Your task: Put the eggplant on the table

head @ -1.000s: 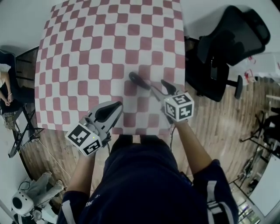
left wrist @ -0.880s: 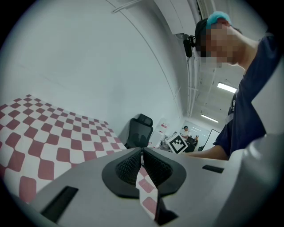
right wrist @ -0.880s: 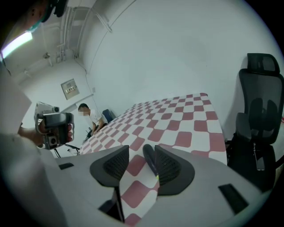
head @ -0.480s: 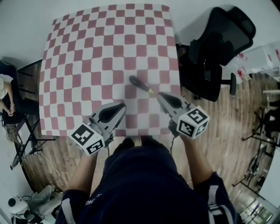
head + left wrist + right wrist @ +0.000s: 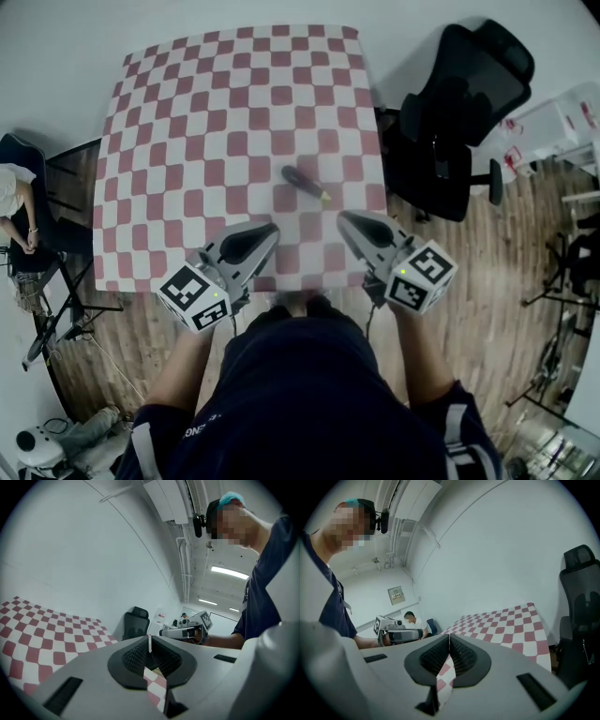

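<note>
The eggplant (image 5: 305,181), small, dark and with a yellowish stem end, lies alone on the red-and-white checkered table (image 5: 187,122), right of its middle. In the head view my right gripper (image 5: 343,220) hangs near the table's front edge, pulled back from the eggplant, shut with nothing between its pads. My left gripper (image 5: 270,230) floats beside it, also shut and empty. The left gripper view has its jaws (image 5: 149,642) pressed together. The right gripper view has its jaws (image 5: 449,641) closed too. The eggplant appears in neither gripper view.
A black office chair (image 5: 469,103) stands right of the table on the wooden floor (image 5: 487,281). A seated person (image 5: 14,202) is at the left edge, next to a stand (image 5: 52,309). The chair (image 5: 580,606) also fills the right gripper view's right side.
My right gripper stood open beside the eggplant; it has drawn back toward me, risen and shut empty. The eggplant stays on the table. The left gripper rose slightly.
</note>
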Motion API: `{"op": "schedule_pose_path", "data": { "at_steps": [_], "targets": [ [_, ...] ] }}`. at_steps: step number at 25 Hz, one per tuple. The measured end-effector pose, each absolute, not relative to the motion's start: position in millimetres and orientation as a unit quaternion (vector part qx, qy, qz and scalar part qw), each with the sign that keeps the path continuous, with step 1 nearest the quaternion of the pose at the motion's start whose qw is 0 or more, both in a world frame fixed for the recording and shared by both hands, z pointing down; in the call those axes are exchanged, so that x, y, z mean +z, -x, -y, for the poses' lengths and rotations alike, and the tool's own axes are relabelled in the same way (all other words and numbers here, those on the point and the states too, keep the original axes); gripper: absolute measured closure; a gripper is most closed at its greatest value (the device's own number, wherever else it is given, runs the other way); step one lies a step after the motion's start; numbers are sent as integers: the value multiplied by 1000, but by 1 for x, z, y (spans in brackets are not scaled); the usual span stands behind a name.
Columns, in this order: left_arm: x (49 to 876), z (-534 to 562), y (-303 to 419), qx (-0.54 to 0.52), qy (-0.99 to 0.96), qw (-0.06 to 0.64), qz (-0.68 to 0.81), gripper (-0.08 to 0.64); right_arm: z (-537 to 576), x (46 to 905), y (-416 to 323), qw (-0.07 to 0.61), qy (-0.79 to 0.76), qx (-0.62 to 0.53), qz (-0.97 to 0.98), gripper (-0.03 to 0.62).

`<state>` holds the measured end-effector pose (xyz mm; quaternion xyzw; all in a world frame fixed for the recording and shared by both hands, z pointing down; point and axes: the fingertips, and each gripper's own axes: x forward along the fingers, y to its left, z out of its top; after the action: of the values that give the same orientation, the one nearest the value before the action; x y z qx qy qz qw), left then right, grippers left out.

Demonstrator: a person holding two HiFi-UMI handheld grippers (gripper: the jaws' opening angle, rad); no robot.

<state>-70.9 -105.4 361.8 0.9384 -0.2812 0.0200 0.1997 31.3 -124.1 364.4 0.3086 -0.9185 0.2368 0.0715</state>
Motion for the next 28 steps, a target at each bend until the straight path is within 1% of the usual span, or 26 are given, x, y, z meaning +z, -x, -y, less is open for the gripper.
{"op": "schedule_pose_path", "data": {
  "at_steps": [4, 28],
  "targets": [
    [359, 99, 71, 20, -939, 197, 280, 520, 117, 360, -28, 66, -309, 231, 920, 574],
    [360, 94, 58, 22, -942, 196, 273, 520, 109, 371, -23, 90, -303, 226, 921, 575]
  ]
}}
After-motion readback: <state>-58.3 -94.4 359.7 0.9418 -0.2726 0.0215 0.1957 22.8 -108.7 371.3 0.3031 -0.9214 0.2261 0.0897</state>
